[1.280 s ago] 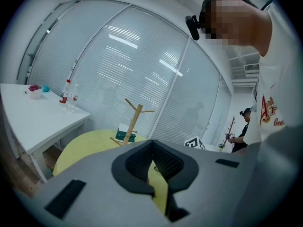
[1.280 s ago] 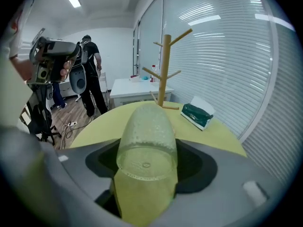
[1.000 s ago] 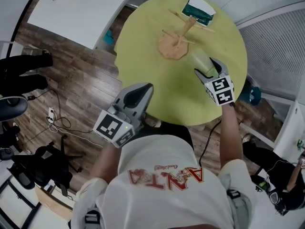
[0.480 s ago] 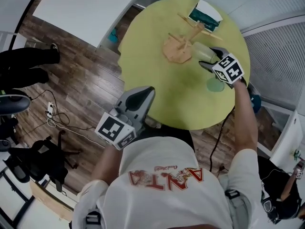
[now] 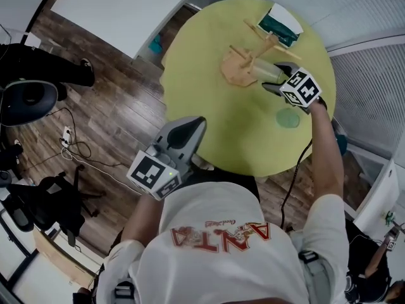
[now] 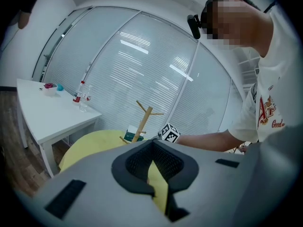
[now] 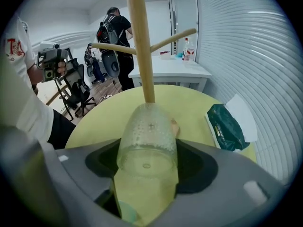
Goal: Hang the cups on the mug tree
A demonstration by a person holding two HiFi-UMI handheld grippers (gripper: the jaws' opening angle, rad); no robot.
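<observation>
the right gripper [image 5: 277, 80] clamps a clear cup [image 7: 147, 141], its long axis aimed straight at the trunk of the mug tree [image 7: 141, 46] just beyond, pegs branching higher up. the left gripper [image 5: 186, 128], closed and empty, hangs well back by the table [image 5: 209, 75] edge.

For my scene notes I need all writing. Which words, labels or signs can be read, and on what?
"ANTA": red letters on the white shirt, upside down in the head view.
Small red script beside it: too blurred.
Green packet, bottles: print too small.
Marker cubes: square patterns, no words.
</observation>
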